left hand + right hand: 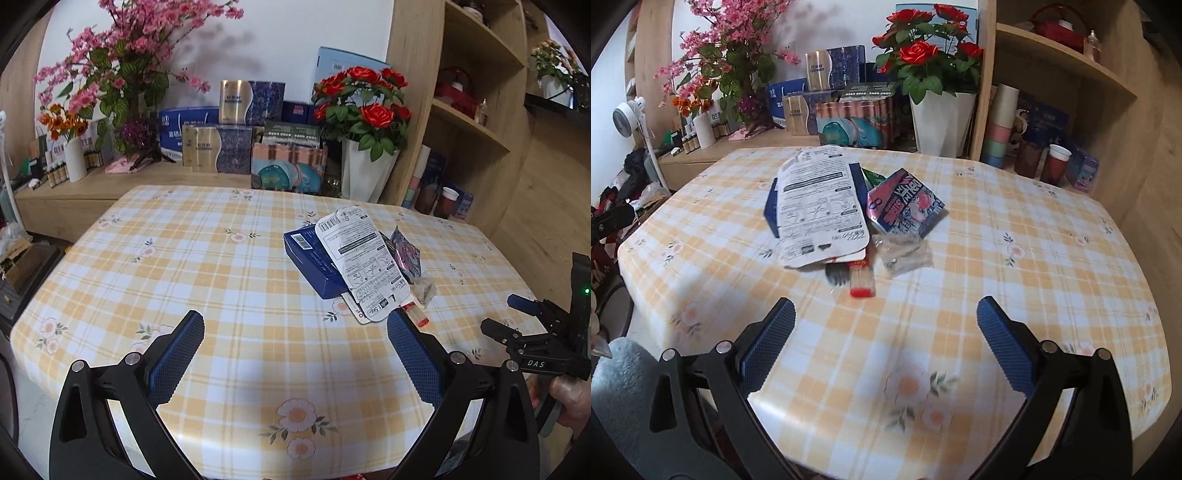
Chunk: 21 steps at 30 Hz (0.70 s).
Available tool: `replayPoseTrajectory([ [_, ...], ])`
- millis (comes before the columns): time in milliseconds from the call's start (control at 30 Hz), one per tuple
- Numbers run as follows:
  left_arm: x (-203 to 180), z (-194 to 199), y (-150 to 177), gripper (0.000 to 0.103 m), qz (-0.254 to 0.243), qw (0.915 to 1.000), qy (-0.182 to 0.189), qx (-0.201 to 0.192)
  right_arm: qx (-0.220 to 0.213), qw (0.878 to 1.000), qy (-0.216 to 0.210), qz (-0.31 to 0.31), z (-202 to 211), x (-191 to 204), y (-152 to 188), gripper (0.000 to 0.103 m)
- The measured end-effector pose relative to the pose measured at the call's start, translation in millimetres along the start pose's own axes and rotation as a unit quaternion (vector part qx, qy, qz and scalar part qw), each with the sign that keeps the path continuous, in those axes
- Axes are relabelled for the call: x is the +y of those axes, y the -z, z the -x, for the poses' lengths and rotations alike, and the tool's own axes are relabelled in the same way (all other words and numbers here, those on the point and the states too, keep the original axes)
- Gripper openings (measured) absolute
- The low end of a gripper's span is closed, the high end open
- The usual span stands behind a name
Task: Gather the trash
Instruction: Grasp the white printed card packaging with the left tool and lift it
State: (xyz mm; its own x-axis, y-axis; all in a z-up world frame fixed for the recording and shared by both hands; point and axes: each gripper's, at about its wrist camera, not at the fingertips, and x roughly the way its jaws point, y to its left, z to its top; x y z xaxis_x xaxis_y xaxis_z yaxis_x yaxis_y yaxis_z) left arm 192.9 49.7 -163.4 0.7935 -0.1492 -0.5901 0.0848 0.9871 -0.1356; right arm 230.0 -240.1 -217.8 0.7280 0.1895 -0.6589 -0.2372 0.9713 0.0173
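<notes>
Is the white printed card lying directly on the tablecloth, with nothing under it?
No: the white printed card lies on top of the blue box, whose edge shows beneath its left side.

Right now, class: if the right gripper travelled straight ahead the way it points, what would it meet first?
Probably the red-ended tube at the near edge of the trash pile; the open right gripper holds nothing. Depth is uncertain.

Yellow-and-white checks, blue and pink litter

The tablecloth (997,229) is yellow-white plaid with peach flowers; the box (314,264) is dark blue, the printed card (820,206) white, the wrapper (905,206) pink and blue.
</notes>
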Motion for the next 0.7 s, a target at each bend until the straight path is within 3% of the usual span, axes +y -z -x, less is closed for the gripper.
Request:
replayPoseTrajectory([
  [167,-12.6,-33.4,-13.3,0.097,-0.009,0.9997,0.018,0.013,0.003,1.0,-0.008,-0.02,-24.9,-14.0,-14.7,0.097],
  [267,-24.5,-58.9,-29.9,0.078,-0.012,0.9974,0.065,0.028,0.005,0.999,-0.016,-0.034,-35.4,-20.2,-18.4,0.097],
  [367,-29.4,-87.2,-54.0,0.078,-0.002,0.9935,0.107,0.039,0.01,0.998,-0.024,-0.054,-46.9,-26.2,-19.2,0.097],
  [433,-30.1,-107.8,-64.7,0.077,0.003,0.9923,0.116,0.044,0.017,0.997,-0.029,-0.065,-54.6,-29.2,-18.6,0.097],
  [500,-30.2,-127.2,-69.7,0.069,0.008,0.991,0.123,0.054,0.02,0.997,-0.032,-0.07,-59.3,-30.4,-17.7,0.097],
  [600,-26.0,-162.0,-72.9,0.064,0.027,0.9878,0.133,0.076,0.024,0.996,-0.033,-0.077,-64.4,-33.9,-16.0,0.097],
  [700,-17.8,-187.0,-75.6,0.064,0.053,0.9863,0.132,0.084,0.027,0.996,-0.034,-0.081,-67.4,-37.4,-14.4,0.097],
])
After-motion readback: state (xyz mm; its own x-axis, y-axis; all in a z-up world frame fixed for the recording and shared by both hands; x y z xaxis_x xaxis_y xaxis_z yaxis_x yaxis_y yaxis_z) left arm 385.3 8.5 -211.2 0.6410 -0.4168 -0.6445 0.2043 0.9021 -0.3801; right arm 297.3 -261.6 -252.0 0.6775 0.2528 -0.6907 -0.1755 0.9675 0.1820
